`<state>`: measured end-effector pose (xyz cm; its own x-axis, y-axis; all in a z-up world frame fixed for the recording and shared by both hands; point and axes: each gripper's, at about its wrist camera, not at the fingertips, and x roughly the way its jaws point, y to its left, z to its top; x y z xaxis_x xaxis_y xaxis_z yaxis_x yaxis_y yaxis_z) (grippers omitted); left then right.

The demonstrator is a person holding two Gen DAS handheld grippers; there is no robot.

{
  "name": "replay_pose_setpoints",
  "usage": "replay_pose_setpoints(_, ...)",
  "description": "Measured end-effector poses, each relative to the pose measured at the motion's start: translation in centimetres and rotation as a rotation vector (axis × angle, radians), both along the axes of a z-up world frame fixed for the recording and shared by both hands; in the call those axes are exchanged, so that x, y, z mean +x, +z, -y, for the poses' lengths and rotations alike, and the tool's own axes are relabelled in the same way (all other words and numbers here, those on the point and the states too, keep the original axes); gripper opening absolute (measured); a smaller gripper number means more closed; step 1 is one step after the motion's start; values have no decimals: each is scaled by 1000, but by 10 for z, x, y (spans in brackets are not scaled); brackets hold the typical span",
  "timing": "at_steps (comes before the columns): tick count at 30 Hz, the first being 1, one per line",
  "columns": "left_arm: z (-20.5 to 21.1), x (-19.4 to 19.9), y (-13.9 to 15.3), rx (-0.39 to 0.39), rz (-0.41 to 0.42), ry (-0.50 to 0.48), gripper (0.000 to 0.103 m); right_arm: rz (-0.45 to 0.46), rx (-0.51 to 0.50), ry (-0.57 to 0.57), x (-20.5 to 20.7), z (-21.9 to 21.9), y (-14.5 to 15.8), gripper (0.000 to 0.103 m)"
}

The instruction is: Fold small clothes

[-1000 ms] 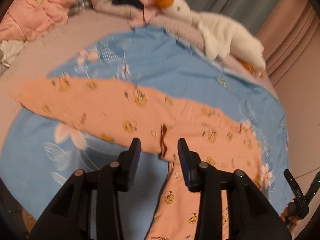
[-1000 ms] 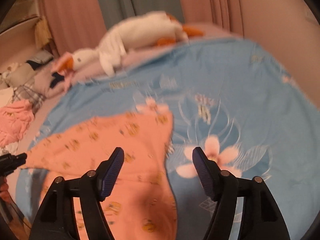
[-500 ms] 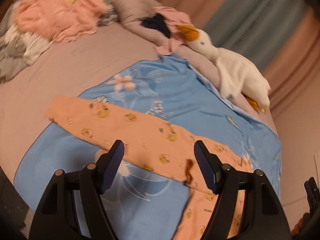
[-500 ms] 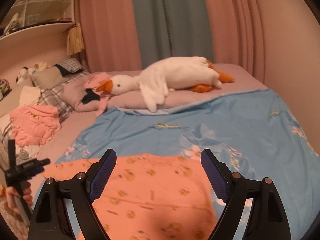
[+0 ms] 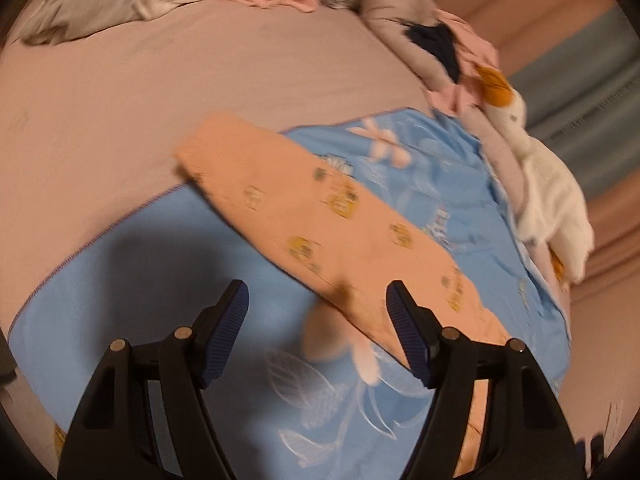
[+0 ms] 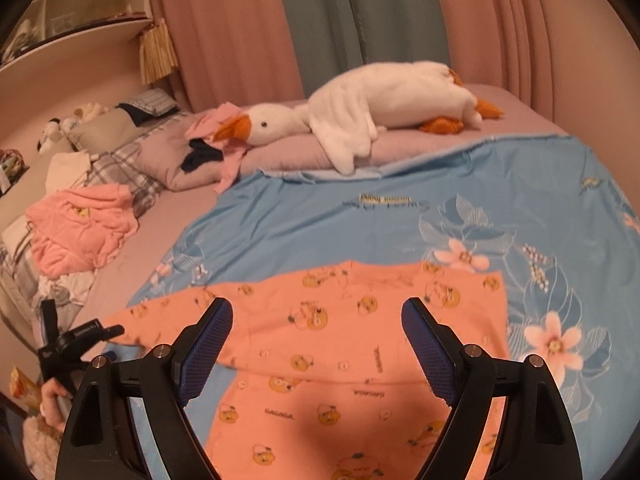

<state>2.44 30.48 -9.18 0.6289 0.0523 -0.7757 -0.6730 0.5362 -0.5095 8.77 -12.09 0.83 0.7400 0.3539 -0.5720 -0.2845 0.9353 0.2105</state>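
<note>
An orange pair of small trousers with yellow duck prints [image 6: 344, 360] lies spread flat on a blue flowered sheet [image 6: 360, 220]. One leg [image 5: 312, 220] stretches diagonally to the sheet's edge in the left wrist view. My left gripper [image 5: 316, 328] is open and empty, held above the near edge of that leg. It also shows small at the left in the right wrist view [image 6: 80, 336]. My right gripper [image 6: 316, 340] is open and empty, above the trousers' upper part.
A white plush goose [image 6: 360, 116] lies on a mauve pillow [image 6: 280, 148] at the far side. A crumpled pink garment [image 6: 80, 232] and other loose clothes [image 5: 100, 4] lie on the mauve bedsheet [image 5: 200, 72] at the left. Curtains hang behind.
My left gripper has opened, let go of the trousers' crotch and swung left along the leg. My right gripper has drawn back and tilted up from the cloth.
</note>
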Motion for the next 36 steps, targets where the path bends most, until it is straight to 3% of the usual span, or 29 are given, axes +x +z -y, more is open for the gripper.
replay_pose_setpoints(3,-18,0,-12,-68,31,50,68,-16,-5,3,-1,-3,-7,86)
replay_pose_setpoints(7,-37,-4,-26,-134,138,134,52,-44,-24,-10,1,-5,-15,86)
replay_pose_setpoints(10,-42,-7,-31,-144,162,200,29,-75,-13,-25,3,-4,-22,86)
replay_pose_setpoints(12,-46,-5,-33,-157,194,215,22,-91,-17,-17,4,-5,-27,86)
replay_pose_setpoints(13,-48,-5,-34,-161,195,226,8,-98,-24,-13,4,-6,-29,86)
replay_pose_setpoints(14,-51,-5,-35,-169,192,247,4,-103,-35,-11,3,-8,-31,86)
replay_pose_setpoints(16,-51,-6,-32,-169,198,262,4,-102,-45,-10,2,-8,-32,86)
replay_pose_setpoints(18,-45,-6,-20,-113,200,253,3,-104,-44,-11,2,-7,-33,86)
replay_pose_setpoints(23,-11,10,32,43,283,129,2,-115,-34,-38,4,2,-34,86)
replay_pose_setpoints(27,28,31,62,89,335,-31,2,-107,-24,-53,2,7,-33,86)
replay_pose_setpoints(36,124,69,79,222,361,-420,3,-115,-15,-75,-4,21,-36,86)
